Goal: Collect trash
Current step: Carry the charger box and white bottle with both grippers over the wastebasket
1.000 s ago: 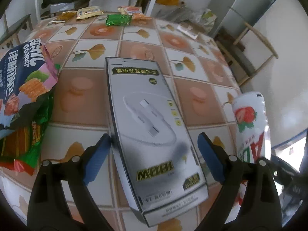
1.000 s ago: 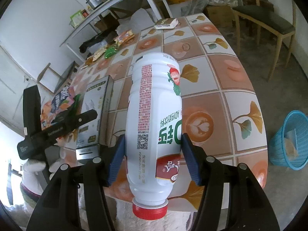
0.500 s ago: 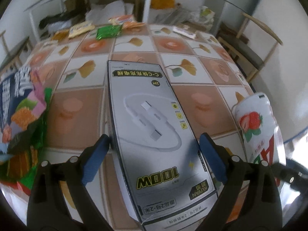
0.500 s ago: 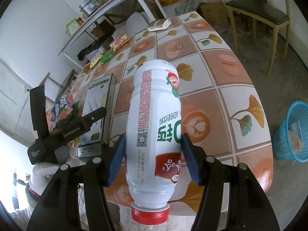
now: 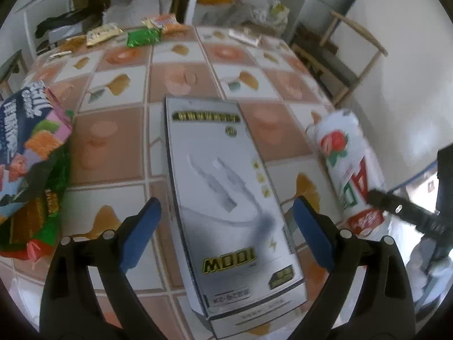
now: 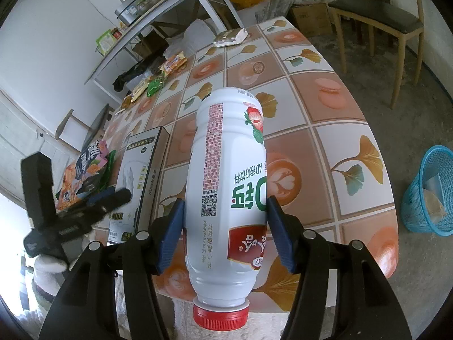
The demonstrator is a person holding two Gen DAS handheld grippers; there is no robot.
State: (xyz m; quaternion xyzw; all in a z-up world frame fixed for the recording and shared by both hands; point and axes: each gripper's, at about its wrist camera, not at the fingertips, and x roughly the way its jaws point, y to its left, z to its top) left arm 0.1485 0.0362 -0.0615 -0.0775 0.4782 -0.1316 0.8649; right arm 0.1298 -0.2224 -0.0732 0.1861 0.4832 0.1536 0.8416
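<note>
A white yoghurt-drink bottle (image 6: 226,170) with a red cap hangs tilted over the table's near edge, cap toward the camera. My right gripper (image 6: 225,232) is shut on its lower body, and both blue pads press its sides. The same bottle (image 5: 345,164) shows at the right of the left wrist view. A flat grey cable box (image 5: 226,184) lies on the tiled table (image 5: 113,141). My left gripper (image 5: 225,226) stands open astride the box's near half, with a gap at each pad. The box (image 6: 138,175) lies left of the bottle.
Crumpled snack bags (image 5: 28,155) lie at the table's left edge. More wrappers (image 5: 141,36) sit at the far end. A blue mesh basket (image 6: 424,195) holding some waste stands on the floor to the right of the table. A wooden chair (image 6: 376,19) stands behind.
My left gripper has rolled a little and shifted slightly over the box, jaws still wide. The right gripper keeps the bottle and has hardly moved.
</note>
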